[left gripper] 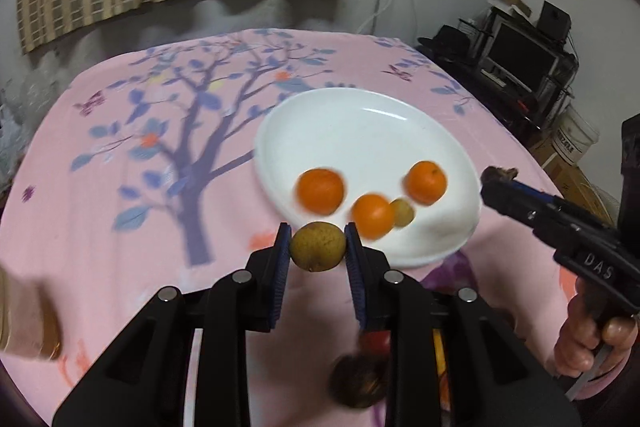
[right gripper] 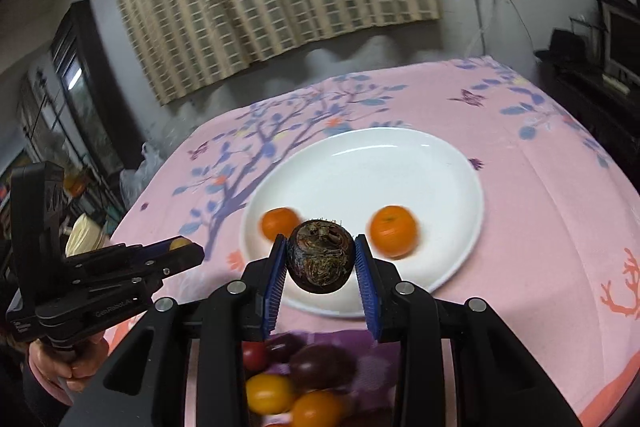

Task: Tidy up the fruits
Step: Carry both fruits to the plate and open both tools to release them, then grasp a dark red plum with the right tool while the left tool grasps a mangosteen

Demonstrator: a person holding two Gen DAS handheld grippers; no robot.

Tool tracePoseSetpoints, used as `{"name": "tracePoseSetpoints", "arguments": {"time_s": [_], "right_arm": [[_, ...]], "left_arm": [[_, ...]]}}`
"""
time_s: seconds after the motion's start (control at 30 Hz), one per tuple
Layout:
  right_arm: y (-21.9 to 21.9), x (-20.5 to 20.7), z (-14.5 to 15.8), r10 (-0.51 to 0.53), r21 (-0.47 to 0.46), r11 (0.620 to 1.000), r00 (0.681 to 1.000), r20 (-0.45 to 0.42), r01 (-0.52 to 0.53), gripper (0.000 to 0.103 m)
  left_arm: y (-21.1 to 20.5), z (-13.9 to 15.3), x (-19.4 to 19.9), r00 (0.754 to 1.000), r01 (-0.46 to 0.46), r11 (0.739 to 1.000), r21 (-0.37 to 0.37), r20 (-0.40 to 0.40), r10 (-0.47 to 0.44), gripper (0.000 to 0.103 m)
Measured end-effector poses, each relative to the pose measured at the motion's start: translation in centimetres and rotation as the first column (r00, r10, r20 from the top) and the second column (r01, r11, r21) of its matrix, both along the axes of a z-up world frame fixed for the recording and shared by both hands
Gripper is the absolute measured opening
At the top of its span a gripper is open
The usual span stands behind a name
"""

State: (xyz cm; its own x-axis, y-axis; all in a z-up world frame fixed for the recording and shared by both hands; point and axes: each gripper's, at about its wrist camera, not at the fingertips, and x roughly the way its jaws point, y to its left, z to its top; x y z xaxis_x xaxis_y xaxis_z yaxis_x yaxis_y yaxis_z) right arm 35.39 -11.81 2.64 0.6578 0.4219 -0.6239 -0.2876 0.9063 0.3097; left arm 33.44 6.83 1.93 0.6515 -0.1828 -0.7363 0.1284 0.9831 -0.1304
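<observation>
A white plate (left gripper: pixel 360 131) lies on the pink tablecloth, holding three oranges (left gripper: pixel 320 190) and a small olive-brown fruit (left gripper: pixel 403 212). My left gripper (left gripper: pixel 318 247) is shut on another olive-brown round fruit (left gripper: pixel 318 246), held just above the plate's near-left rim. My right gripper (right gripper: pixel 321 257) is shut on a dark brown rough fruit (right gripper: pixel 321 257), held over the plate's (right gripper: pixel 360 167) near edge; two oranges (right gripper: pixel 392 230) show there. The right gripper also shows at the right of the left wrist view (left gripper: pixel 500 175).
A pile of loose fruit, dark purple, red, yellow and orange (right gripper: pixel 296 383), lies on the cloth below my grippers. The flowered pink tablecloth (left gripper: pixel 140 187) covers the table. Dark shelves with a monitor (left gripper: pixel 520 55) stand at the right.
</observation>
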Motion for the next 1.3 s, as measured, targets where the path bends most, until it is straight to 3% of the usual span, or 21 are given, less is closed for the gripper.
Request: {"name": "tracePoseSetpoints", "arguments": {"time_s": [0.2, 0.5, 0.53, 0.6, 0.63, 0.7, 0.73, 0.87, 1.03, 1.17, 1.3], "right_arm": [[-1.3, 3.0, -1.7, -0.012, -0.083, 0.997, 1.000, -0.007, 0.011, 0.034], [-0.7, 3.4, -2.9, 0.011, -0.134, 0.991, 0.999, -0.048, -0.017, 0.035], [-0.7, 3.3, -2.8, 0.013, -0.136, 0.991, 0.999, -0.045, -0.019, 0.036], [-0.7, 2.9, -2.3, 0.017, -0.142, 0.990, 1.000, -0.020, -0.019, 0.047], [-0.7, 2.7, -2.0, 0.016, -0.146, 0.989, 1.000, -0.007, -0.017, 0.051], [-0.9, 2.2, -1.4, 0.020, -0.141, 0.990, 1.000, 0.003, -0.019, 0.054], [-1.1, 2.0, -1.0, 0.021, -0.130, 0.991, 1.000, 0.002, -0.020, 0.054], [-1.5, 0.8, 0.3, 0.066, -0.070, 0.995, 0.998, -0.020, -0.067, 0.056], [-0.4, -1.5, 0.6, 0.150, -0.122, 0.980, 0.987, -0.057, -0.156, 0.057], [-0.1, -3.4, -0.5, 0.178, -0.195, 0.961, 0.980, -0.092, -0.193, 0.057], [-0.7, -4.9, -2.3, 0.242, -0.185, 0.945, 0.956, -0.164, -0.271, 0.057]], "left_arm": [[-5.2, -1.6, 6.7, 0.998, 0.031, 0.996, 0.084, -0.063, -0.026, 0.027], [-7.1, -4.1, 9.0, 0.995, 0.028, 0.989, 0.147, -0.100, -0.013, 0.027], [-7.0, -4.0, 8.8, 0.995, 0.026, 0.988, 0.154, -0.099, -0.011, 0.030], [-6.9, -3.3, 8.0, 0.996, 0.029, 0.988, 0.151, -0.089, -0.015, 0.050], [-6.9, -2.8, 7.3, 0.997, 0.020, 0.988, 0.151, -0.072, -0.009, 0.054], [-6.4, -1.6, 5.8, 0.999, -0.008, 0.988, 0.152, -0.031, 0.013, 0.080], [-5.7, -0.8, 4.5, 0.999, -0.037, 0.989, 0.146, 0.002, 0.037, 0.084], [-2.4, 0.5, -0.3, 0.993, -0.109, 0.992, 0.068, 0.047, 0.106, 0.090], [2.3, -1.2, -5.8, 0.964, -0.257, 0.966, 0.027, 0.075, 0.254, 0.092], [4.3, -2.6, -7.5, 0.946, -0.323, 0.943, 0.080, 0.063, 0.318, 0.092], [5.7, -2.6, -7.7, 0.943, -0.332, 0.943, -0.015, 0.005, 0.333, 0.092]]}}
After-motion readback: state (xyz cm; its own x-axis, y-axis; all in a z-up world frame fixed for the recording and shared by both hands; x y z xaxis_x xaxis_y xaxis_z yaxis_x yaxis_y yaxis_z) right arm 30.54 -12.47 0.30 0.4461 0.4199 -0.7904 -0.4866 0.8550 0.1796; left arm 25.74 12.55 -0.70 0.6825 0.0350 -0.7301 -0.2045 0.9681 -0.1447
